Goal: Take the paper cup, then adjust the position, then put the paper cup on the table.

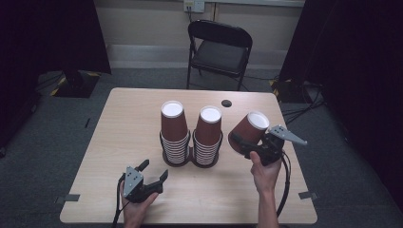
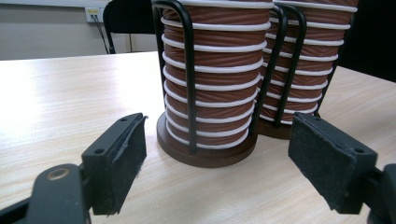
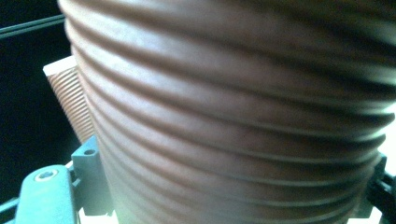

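Right jaws: clamped on one brown ribbed paper cup (image 1: 250, 128) — in the right gripper view its ridged wall sits between the two pads.
Right gripper (image 1: 247, 148): at about 3 o'clock on the table, held up off the surface by a hand (image 1: 264, 175); the cup is upside down and tilted, white base up, its mouth toward the stacks.
Left jaws: apart, nothing between them; in the left gripper view the pads (image 2: 123, 161) frame the foot of the nearer rack.
Left gripper (image 1: 154, 172): at about 7 o'clock, low on the table, pointing toward the racks and near them without touching.
Grippers: two, one in each hand.
Cup stacks: two — left stack (image 1: 173, 133) and right stack (image 1: 208, 137), side by side at table centre, all cups upside down with white bases up.
Loose cups: one, the gripped cup, just at 3 o'clock of the right stack and apart from it.
Racks: two black wire holders (image 2: 189, 79) on round dark bases, touching each other; each holds one stack; the cup number per stack is hard to tell.
Surface: light wood-grain table (image 1: 128, 128), with a small dark round hole (image 1: 226, 103) at about 1 o'clock.
Room: grey floor, one black folding chair (image 1: 218, 47) at 12 o'clock, dark curtains on both sides, a pale wall with a socket.
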Demonstrator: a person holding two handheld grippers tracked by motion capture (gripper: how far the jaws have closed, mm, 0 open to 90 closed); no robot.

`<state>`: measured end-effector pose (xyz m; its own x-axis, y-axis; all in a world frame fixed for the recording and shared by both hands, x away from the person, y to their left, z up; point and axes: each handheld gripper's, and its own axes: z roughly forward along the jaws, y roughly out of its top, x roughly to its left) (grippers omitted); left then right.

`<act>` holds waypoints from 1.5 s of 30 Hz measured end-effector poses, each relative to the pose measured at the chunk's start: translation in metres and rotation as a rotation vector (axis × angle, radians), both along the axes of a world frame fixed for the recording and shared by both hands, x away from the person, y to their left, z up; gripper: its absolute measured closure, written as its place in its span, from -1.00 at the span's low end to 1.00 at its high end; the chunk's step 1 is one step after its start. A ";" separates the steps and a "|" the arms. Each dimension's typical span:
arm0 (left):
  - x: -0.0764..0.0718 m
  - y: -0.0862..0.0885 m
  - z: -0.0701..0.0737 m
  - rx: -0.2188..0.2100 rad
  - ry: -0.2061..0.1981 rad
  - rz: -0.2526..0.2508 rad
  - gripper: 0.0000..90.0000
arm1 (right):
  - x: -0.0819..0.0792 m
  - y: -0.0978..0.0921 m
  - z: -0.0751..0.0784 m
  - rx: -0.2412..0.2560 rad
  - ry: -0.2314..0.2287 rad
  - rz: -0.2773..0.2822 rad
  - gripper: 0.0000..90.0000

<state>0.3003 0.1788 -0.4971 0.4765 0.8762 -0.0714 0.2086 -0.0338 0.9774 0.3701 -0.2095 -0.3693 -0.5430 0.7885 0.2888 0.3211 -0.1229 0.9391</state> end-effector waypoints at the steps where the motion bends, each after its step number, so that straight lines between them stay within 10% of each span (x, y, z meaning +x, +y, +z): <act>1: 0.000 0.000 0.000 0.000 0.001 0.000 -0.57 | -0.001 0.000 -0.001 0.003 0.003 0.003 -0.68; 22: 0.005 0.002 0.000 -0.016 0.026 -0.095 -0.43 | -0.017 0.018 -0.047 0.117 0.103 0.059 -0.68; 45: 0.002 -0.018 0.010 -0.059 -0.037 -0.255 -0.28 | -0.031 0.044 -0.066 0.284 0.180 0.171 -0.68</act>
